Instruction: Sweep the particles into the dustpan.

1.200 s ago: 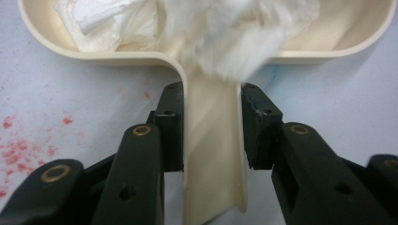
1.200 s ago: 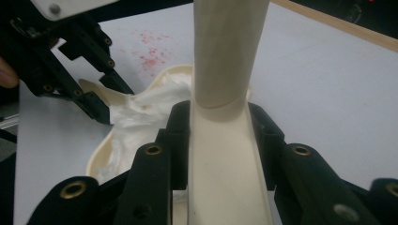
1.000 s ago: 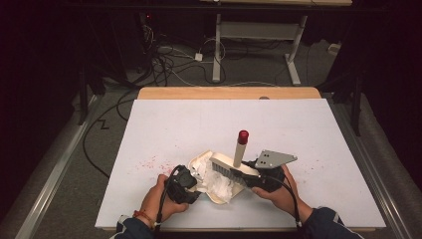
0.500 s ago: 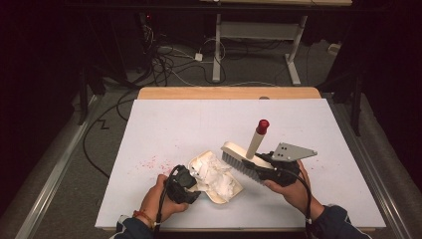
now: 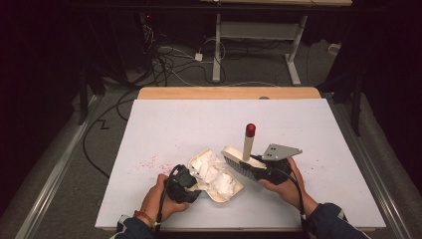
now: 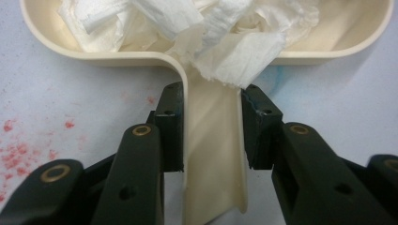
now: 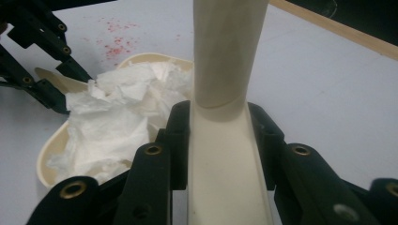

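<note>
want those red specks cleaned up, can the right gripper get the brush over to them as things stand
Probably not directly: the dustpan with crumpled tissue and the left gripper lie between the brush in the right gripper and the red specks.

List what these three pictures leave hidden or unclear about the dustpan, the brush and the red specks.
- Dustpan floor: crumpled paper covers it in the high and left gripper views.
- Brush bristles: right gripper view shows the handle, cut off at the top edge.
- Red specks: too small in the high view to tell what they are.
- Dustpan handle end: cut off by the bottom edge, left gripper view.
</note>
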